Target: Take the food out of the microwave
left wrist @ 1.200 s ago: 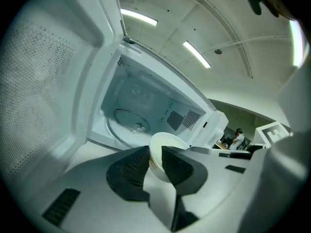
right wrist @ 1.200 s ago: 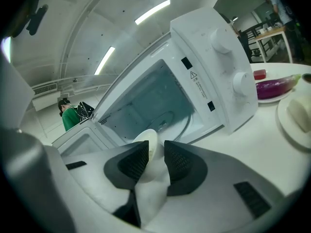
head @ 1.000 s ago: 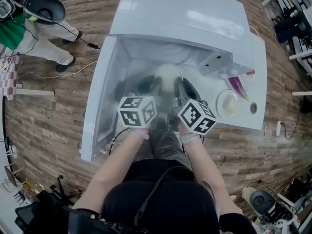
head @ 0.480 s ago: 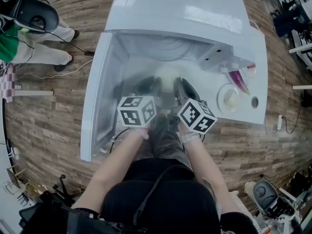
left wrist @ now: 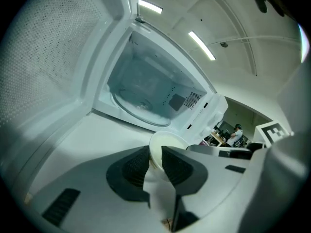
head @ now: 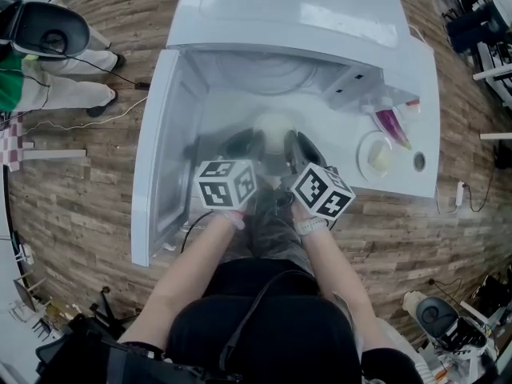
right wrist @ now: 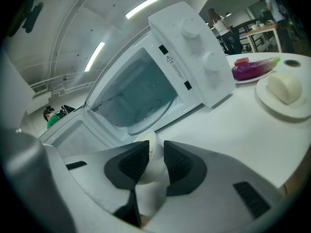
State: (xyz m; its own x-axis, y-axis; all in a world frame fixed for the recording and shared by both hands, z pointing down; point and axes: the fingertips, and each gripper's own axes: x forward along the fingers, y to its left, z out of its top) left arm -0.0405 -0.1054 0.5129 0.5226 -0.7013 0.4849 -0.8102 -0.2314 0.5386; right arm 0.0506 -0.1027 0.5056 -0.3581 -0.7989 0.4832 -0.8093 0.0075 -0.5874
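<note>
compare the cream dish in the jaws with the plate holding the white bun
The cream dish is clamped at its rim by the left gripper and right gripper, in front of the open microwave; the bun's plate sits untouched on the table, farther right. The plate is white, the dish cream. The plate carries a bun; the dish's contents can't be made out. Both are round.

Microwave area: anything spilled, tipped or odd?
Nothing stands out. The left gripper and right gripper clamp the bowl outside the open microwave; no spill, the bun plate and eggplant plate sit flat.
</note>
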